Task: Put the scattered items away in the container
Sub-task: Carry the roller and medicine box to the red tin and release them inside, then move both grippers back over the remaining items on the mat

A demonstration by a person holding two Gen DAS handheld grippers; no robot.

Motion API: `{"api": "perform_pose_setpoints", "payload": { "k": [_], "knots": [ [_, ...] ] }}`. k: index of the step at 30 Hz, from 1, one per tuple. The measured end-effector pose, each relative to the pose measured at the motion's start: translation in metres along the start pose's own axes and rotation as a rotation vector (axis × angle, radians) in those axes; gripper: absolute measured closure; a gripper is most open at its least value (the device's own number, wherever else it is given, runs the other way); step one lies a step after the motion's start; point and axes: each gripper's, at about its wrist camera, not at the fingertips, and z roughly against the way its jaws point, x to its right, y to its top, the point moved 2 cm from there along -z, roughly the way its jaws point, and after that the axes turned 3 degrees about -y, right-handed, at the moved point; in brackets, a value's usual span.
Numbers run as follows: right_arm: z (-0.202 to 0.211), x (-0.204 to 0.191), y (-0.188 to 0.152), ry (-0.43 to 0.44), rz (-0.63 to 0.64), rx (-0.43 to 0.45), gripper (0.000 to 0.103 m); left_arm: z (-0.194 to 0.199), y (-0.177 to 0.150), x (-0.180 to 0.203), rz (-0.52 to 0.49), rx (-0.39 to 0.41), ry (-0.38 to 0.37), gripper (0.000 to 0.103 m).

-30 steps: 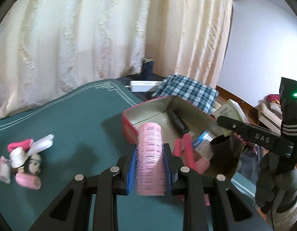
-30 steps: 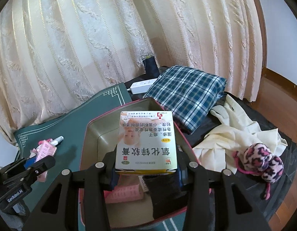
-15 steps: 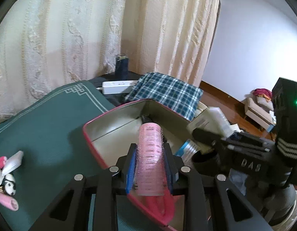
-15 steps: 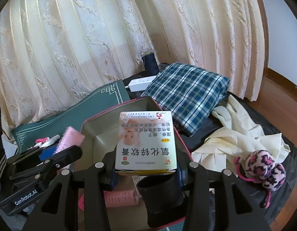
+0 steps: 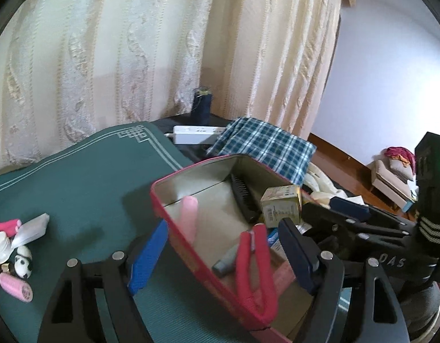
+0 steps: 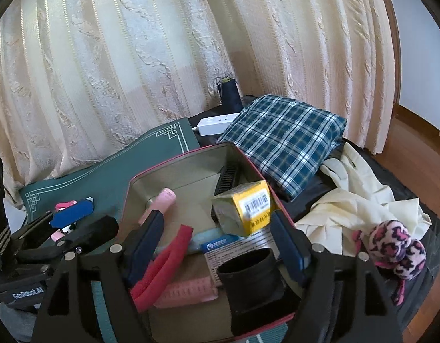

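On the far left of my left camera, a small heap of loose items [image 5: 12, 245] lies on the green mat [image 5: 85, 177]: a pink roller [image 5: 15, 286], a panda-faced trinket [image 5: 22, 261], a white tube [image 5: 31, 228] and a small white jar [image 5: 1, 248]. My left gripper [image 5: 220, 251] hangs at the near-left wall of the red tin [image 5: 185, 243], its fingers spread wide and holding nothing, one blue pad outside the wall and one over the inside. A pale pink roller [image 5: 188, 217] is in the tin, blurred against the left wall, with a red looped band [image 5: 257, 268], a grey tube [image 5: 227, 260] and a black comb [image 5: 242, 197] further in. Through the right camera, my right gripper [image 6: 217, 245] is over the tin with its fingers apart, gripping nothing; a yellow box [image 6: 244, 207] sits tilted between them, blurred, and I cannot tell whether it rests on anything. A black cup [image 6: 248, 277], a second pink roller [image 6: 185, 291] and a printed leaflet [image 6: 239, 245] lie below. To the right are the plaid cloth [image 6: 285, 140], cream gloves [image 6: 357, 200] and a pink leopard-print pompom [image 6: 394, 248].
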Motion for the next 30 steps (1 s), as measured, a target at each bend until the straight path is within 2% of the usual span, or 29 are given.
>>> {"api": "perform_pose_setpoints", "payload": {
  "k": [13, 21, 30],
  "knots": [
    [0.000, -0.032, -0.006, 0.033, 0.047, -0.012, 0.023, 0.029, -0.022, -0.045, 0.069, 0.003, 0.112, 0.022],
    [0.000, -0.068, -0.012, 0.071, 0.104, -0.023, 0.023, 0.056, -0.037, -0.079, 0.130, 0.012, 0.172, 0.022],
    [-0.002, -0.110, -0.022, 0.063, 0.182, -0.030, 0.023, 0.084, -0.059, -0.115, 0.184, 0.020, 0.231, 0.022]
  ]
}}
